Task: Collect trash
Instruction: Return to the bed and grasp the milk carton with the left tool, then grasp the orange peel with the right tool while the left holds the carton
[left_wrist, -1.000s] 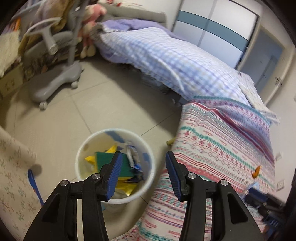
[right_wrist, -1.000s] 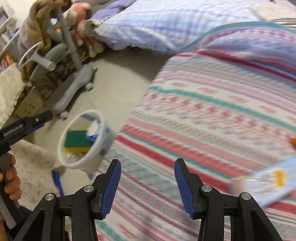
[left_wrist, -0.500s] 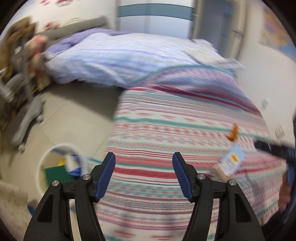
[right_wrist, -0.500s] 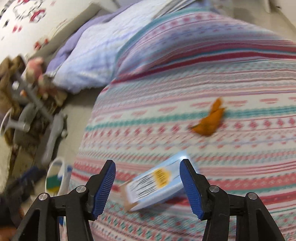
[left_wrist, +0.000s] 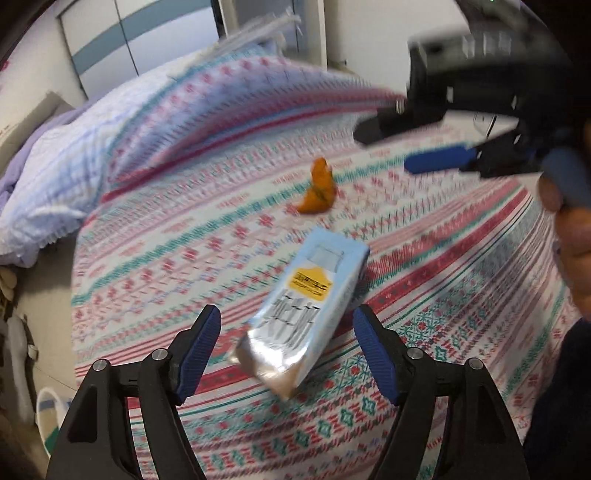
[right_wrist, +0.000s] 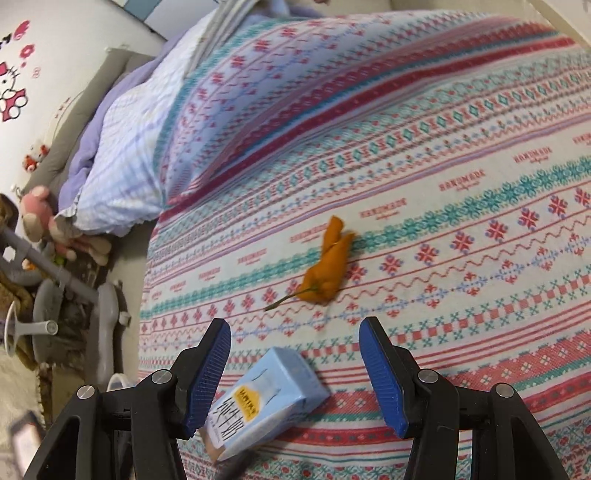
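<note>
Two pieces of trash lie on the knit-patterned striped bedspread (right_wrist: 461, 155): one pale-blue rectangular carton (left_wrist: 310, 306) with a yellow label and foil end, and one crumpled orange peel (right_wrist: 327, 271) with a thin stem, just beyond it. The left gripper (left_wrist: 286, 350) and right gripper (right_wrist: 295, 373) hover over the carton, jaws spread, touching nothing.
</note>
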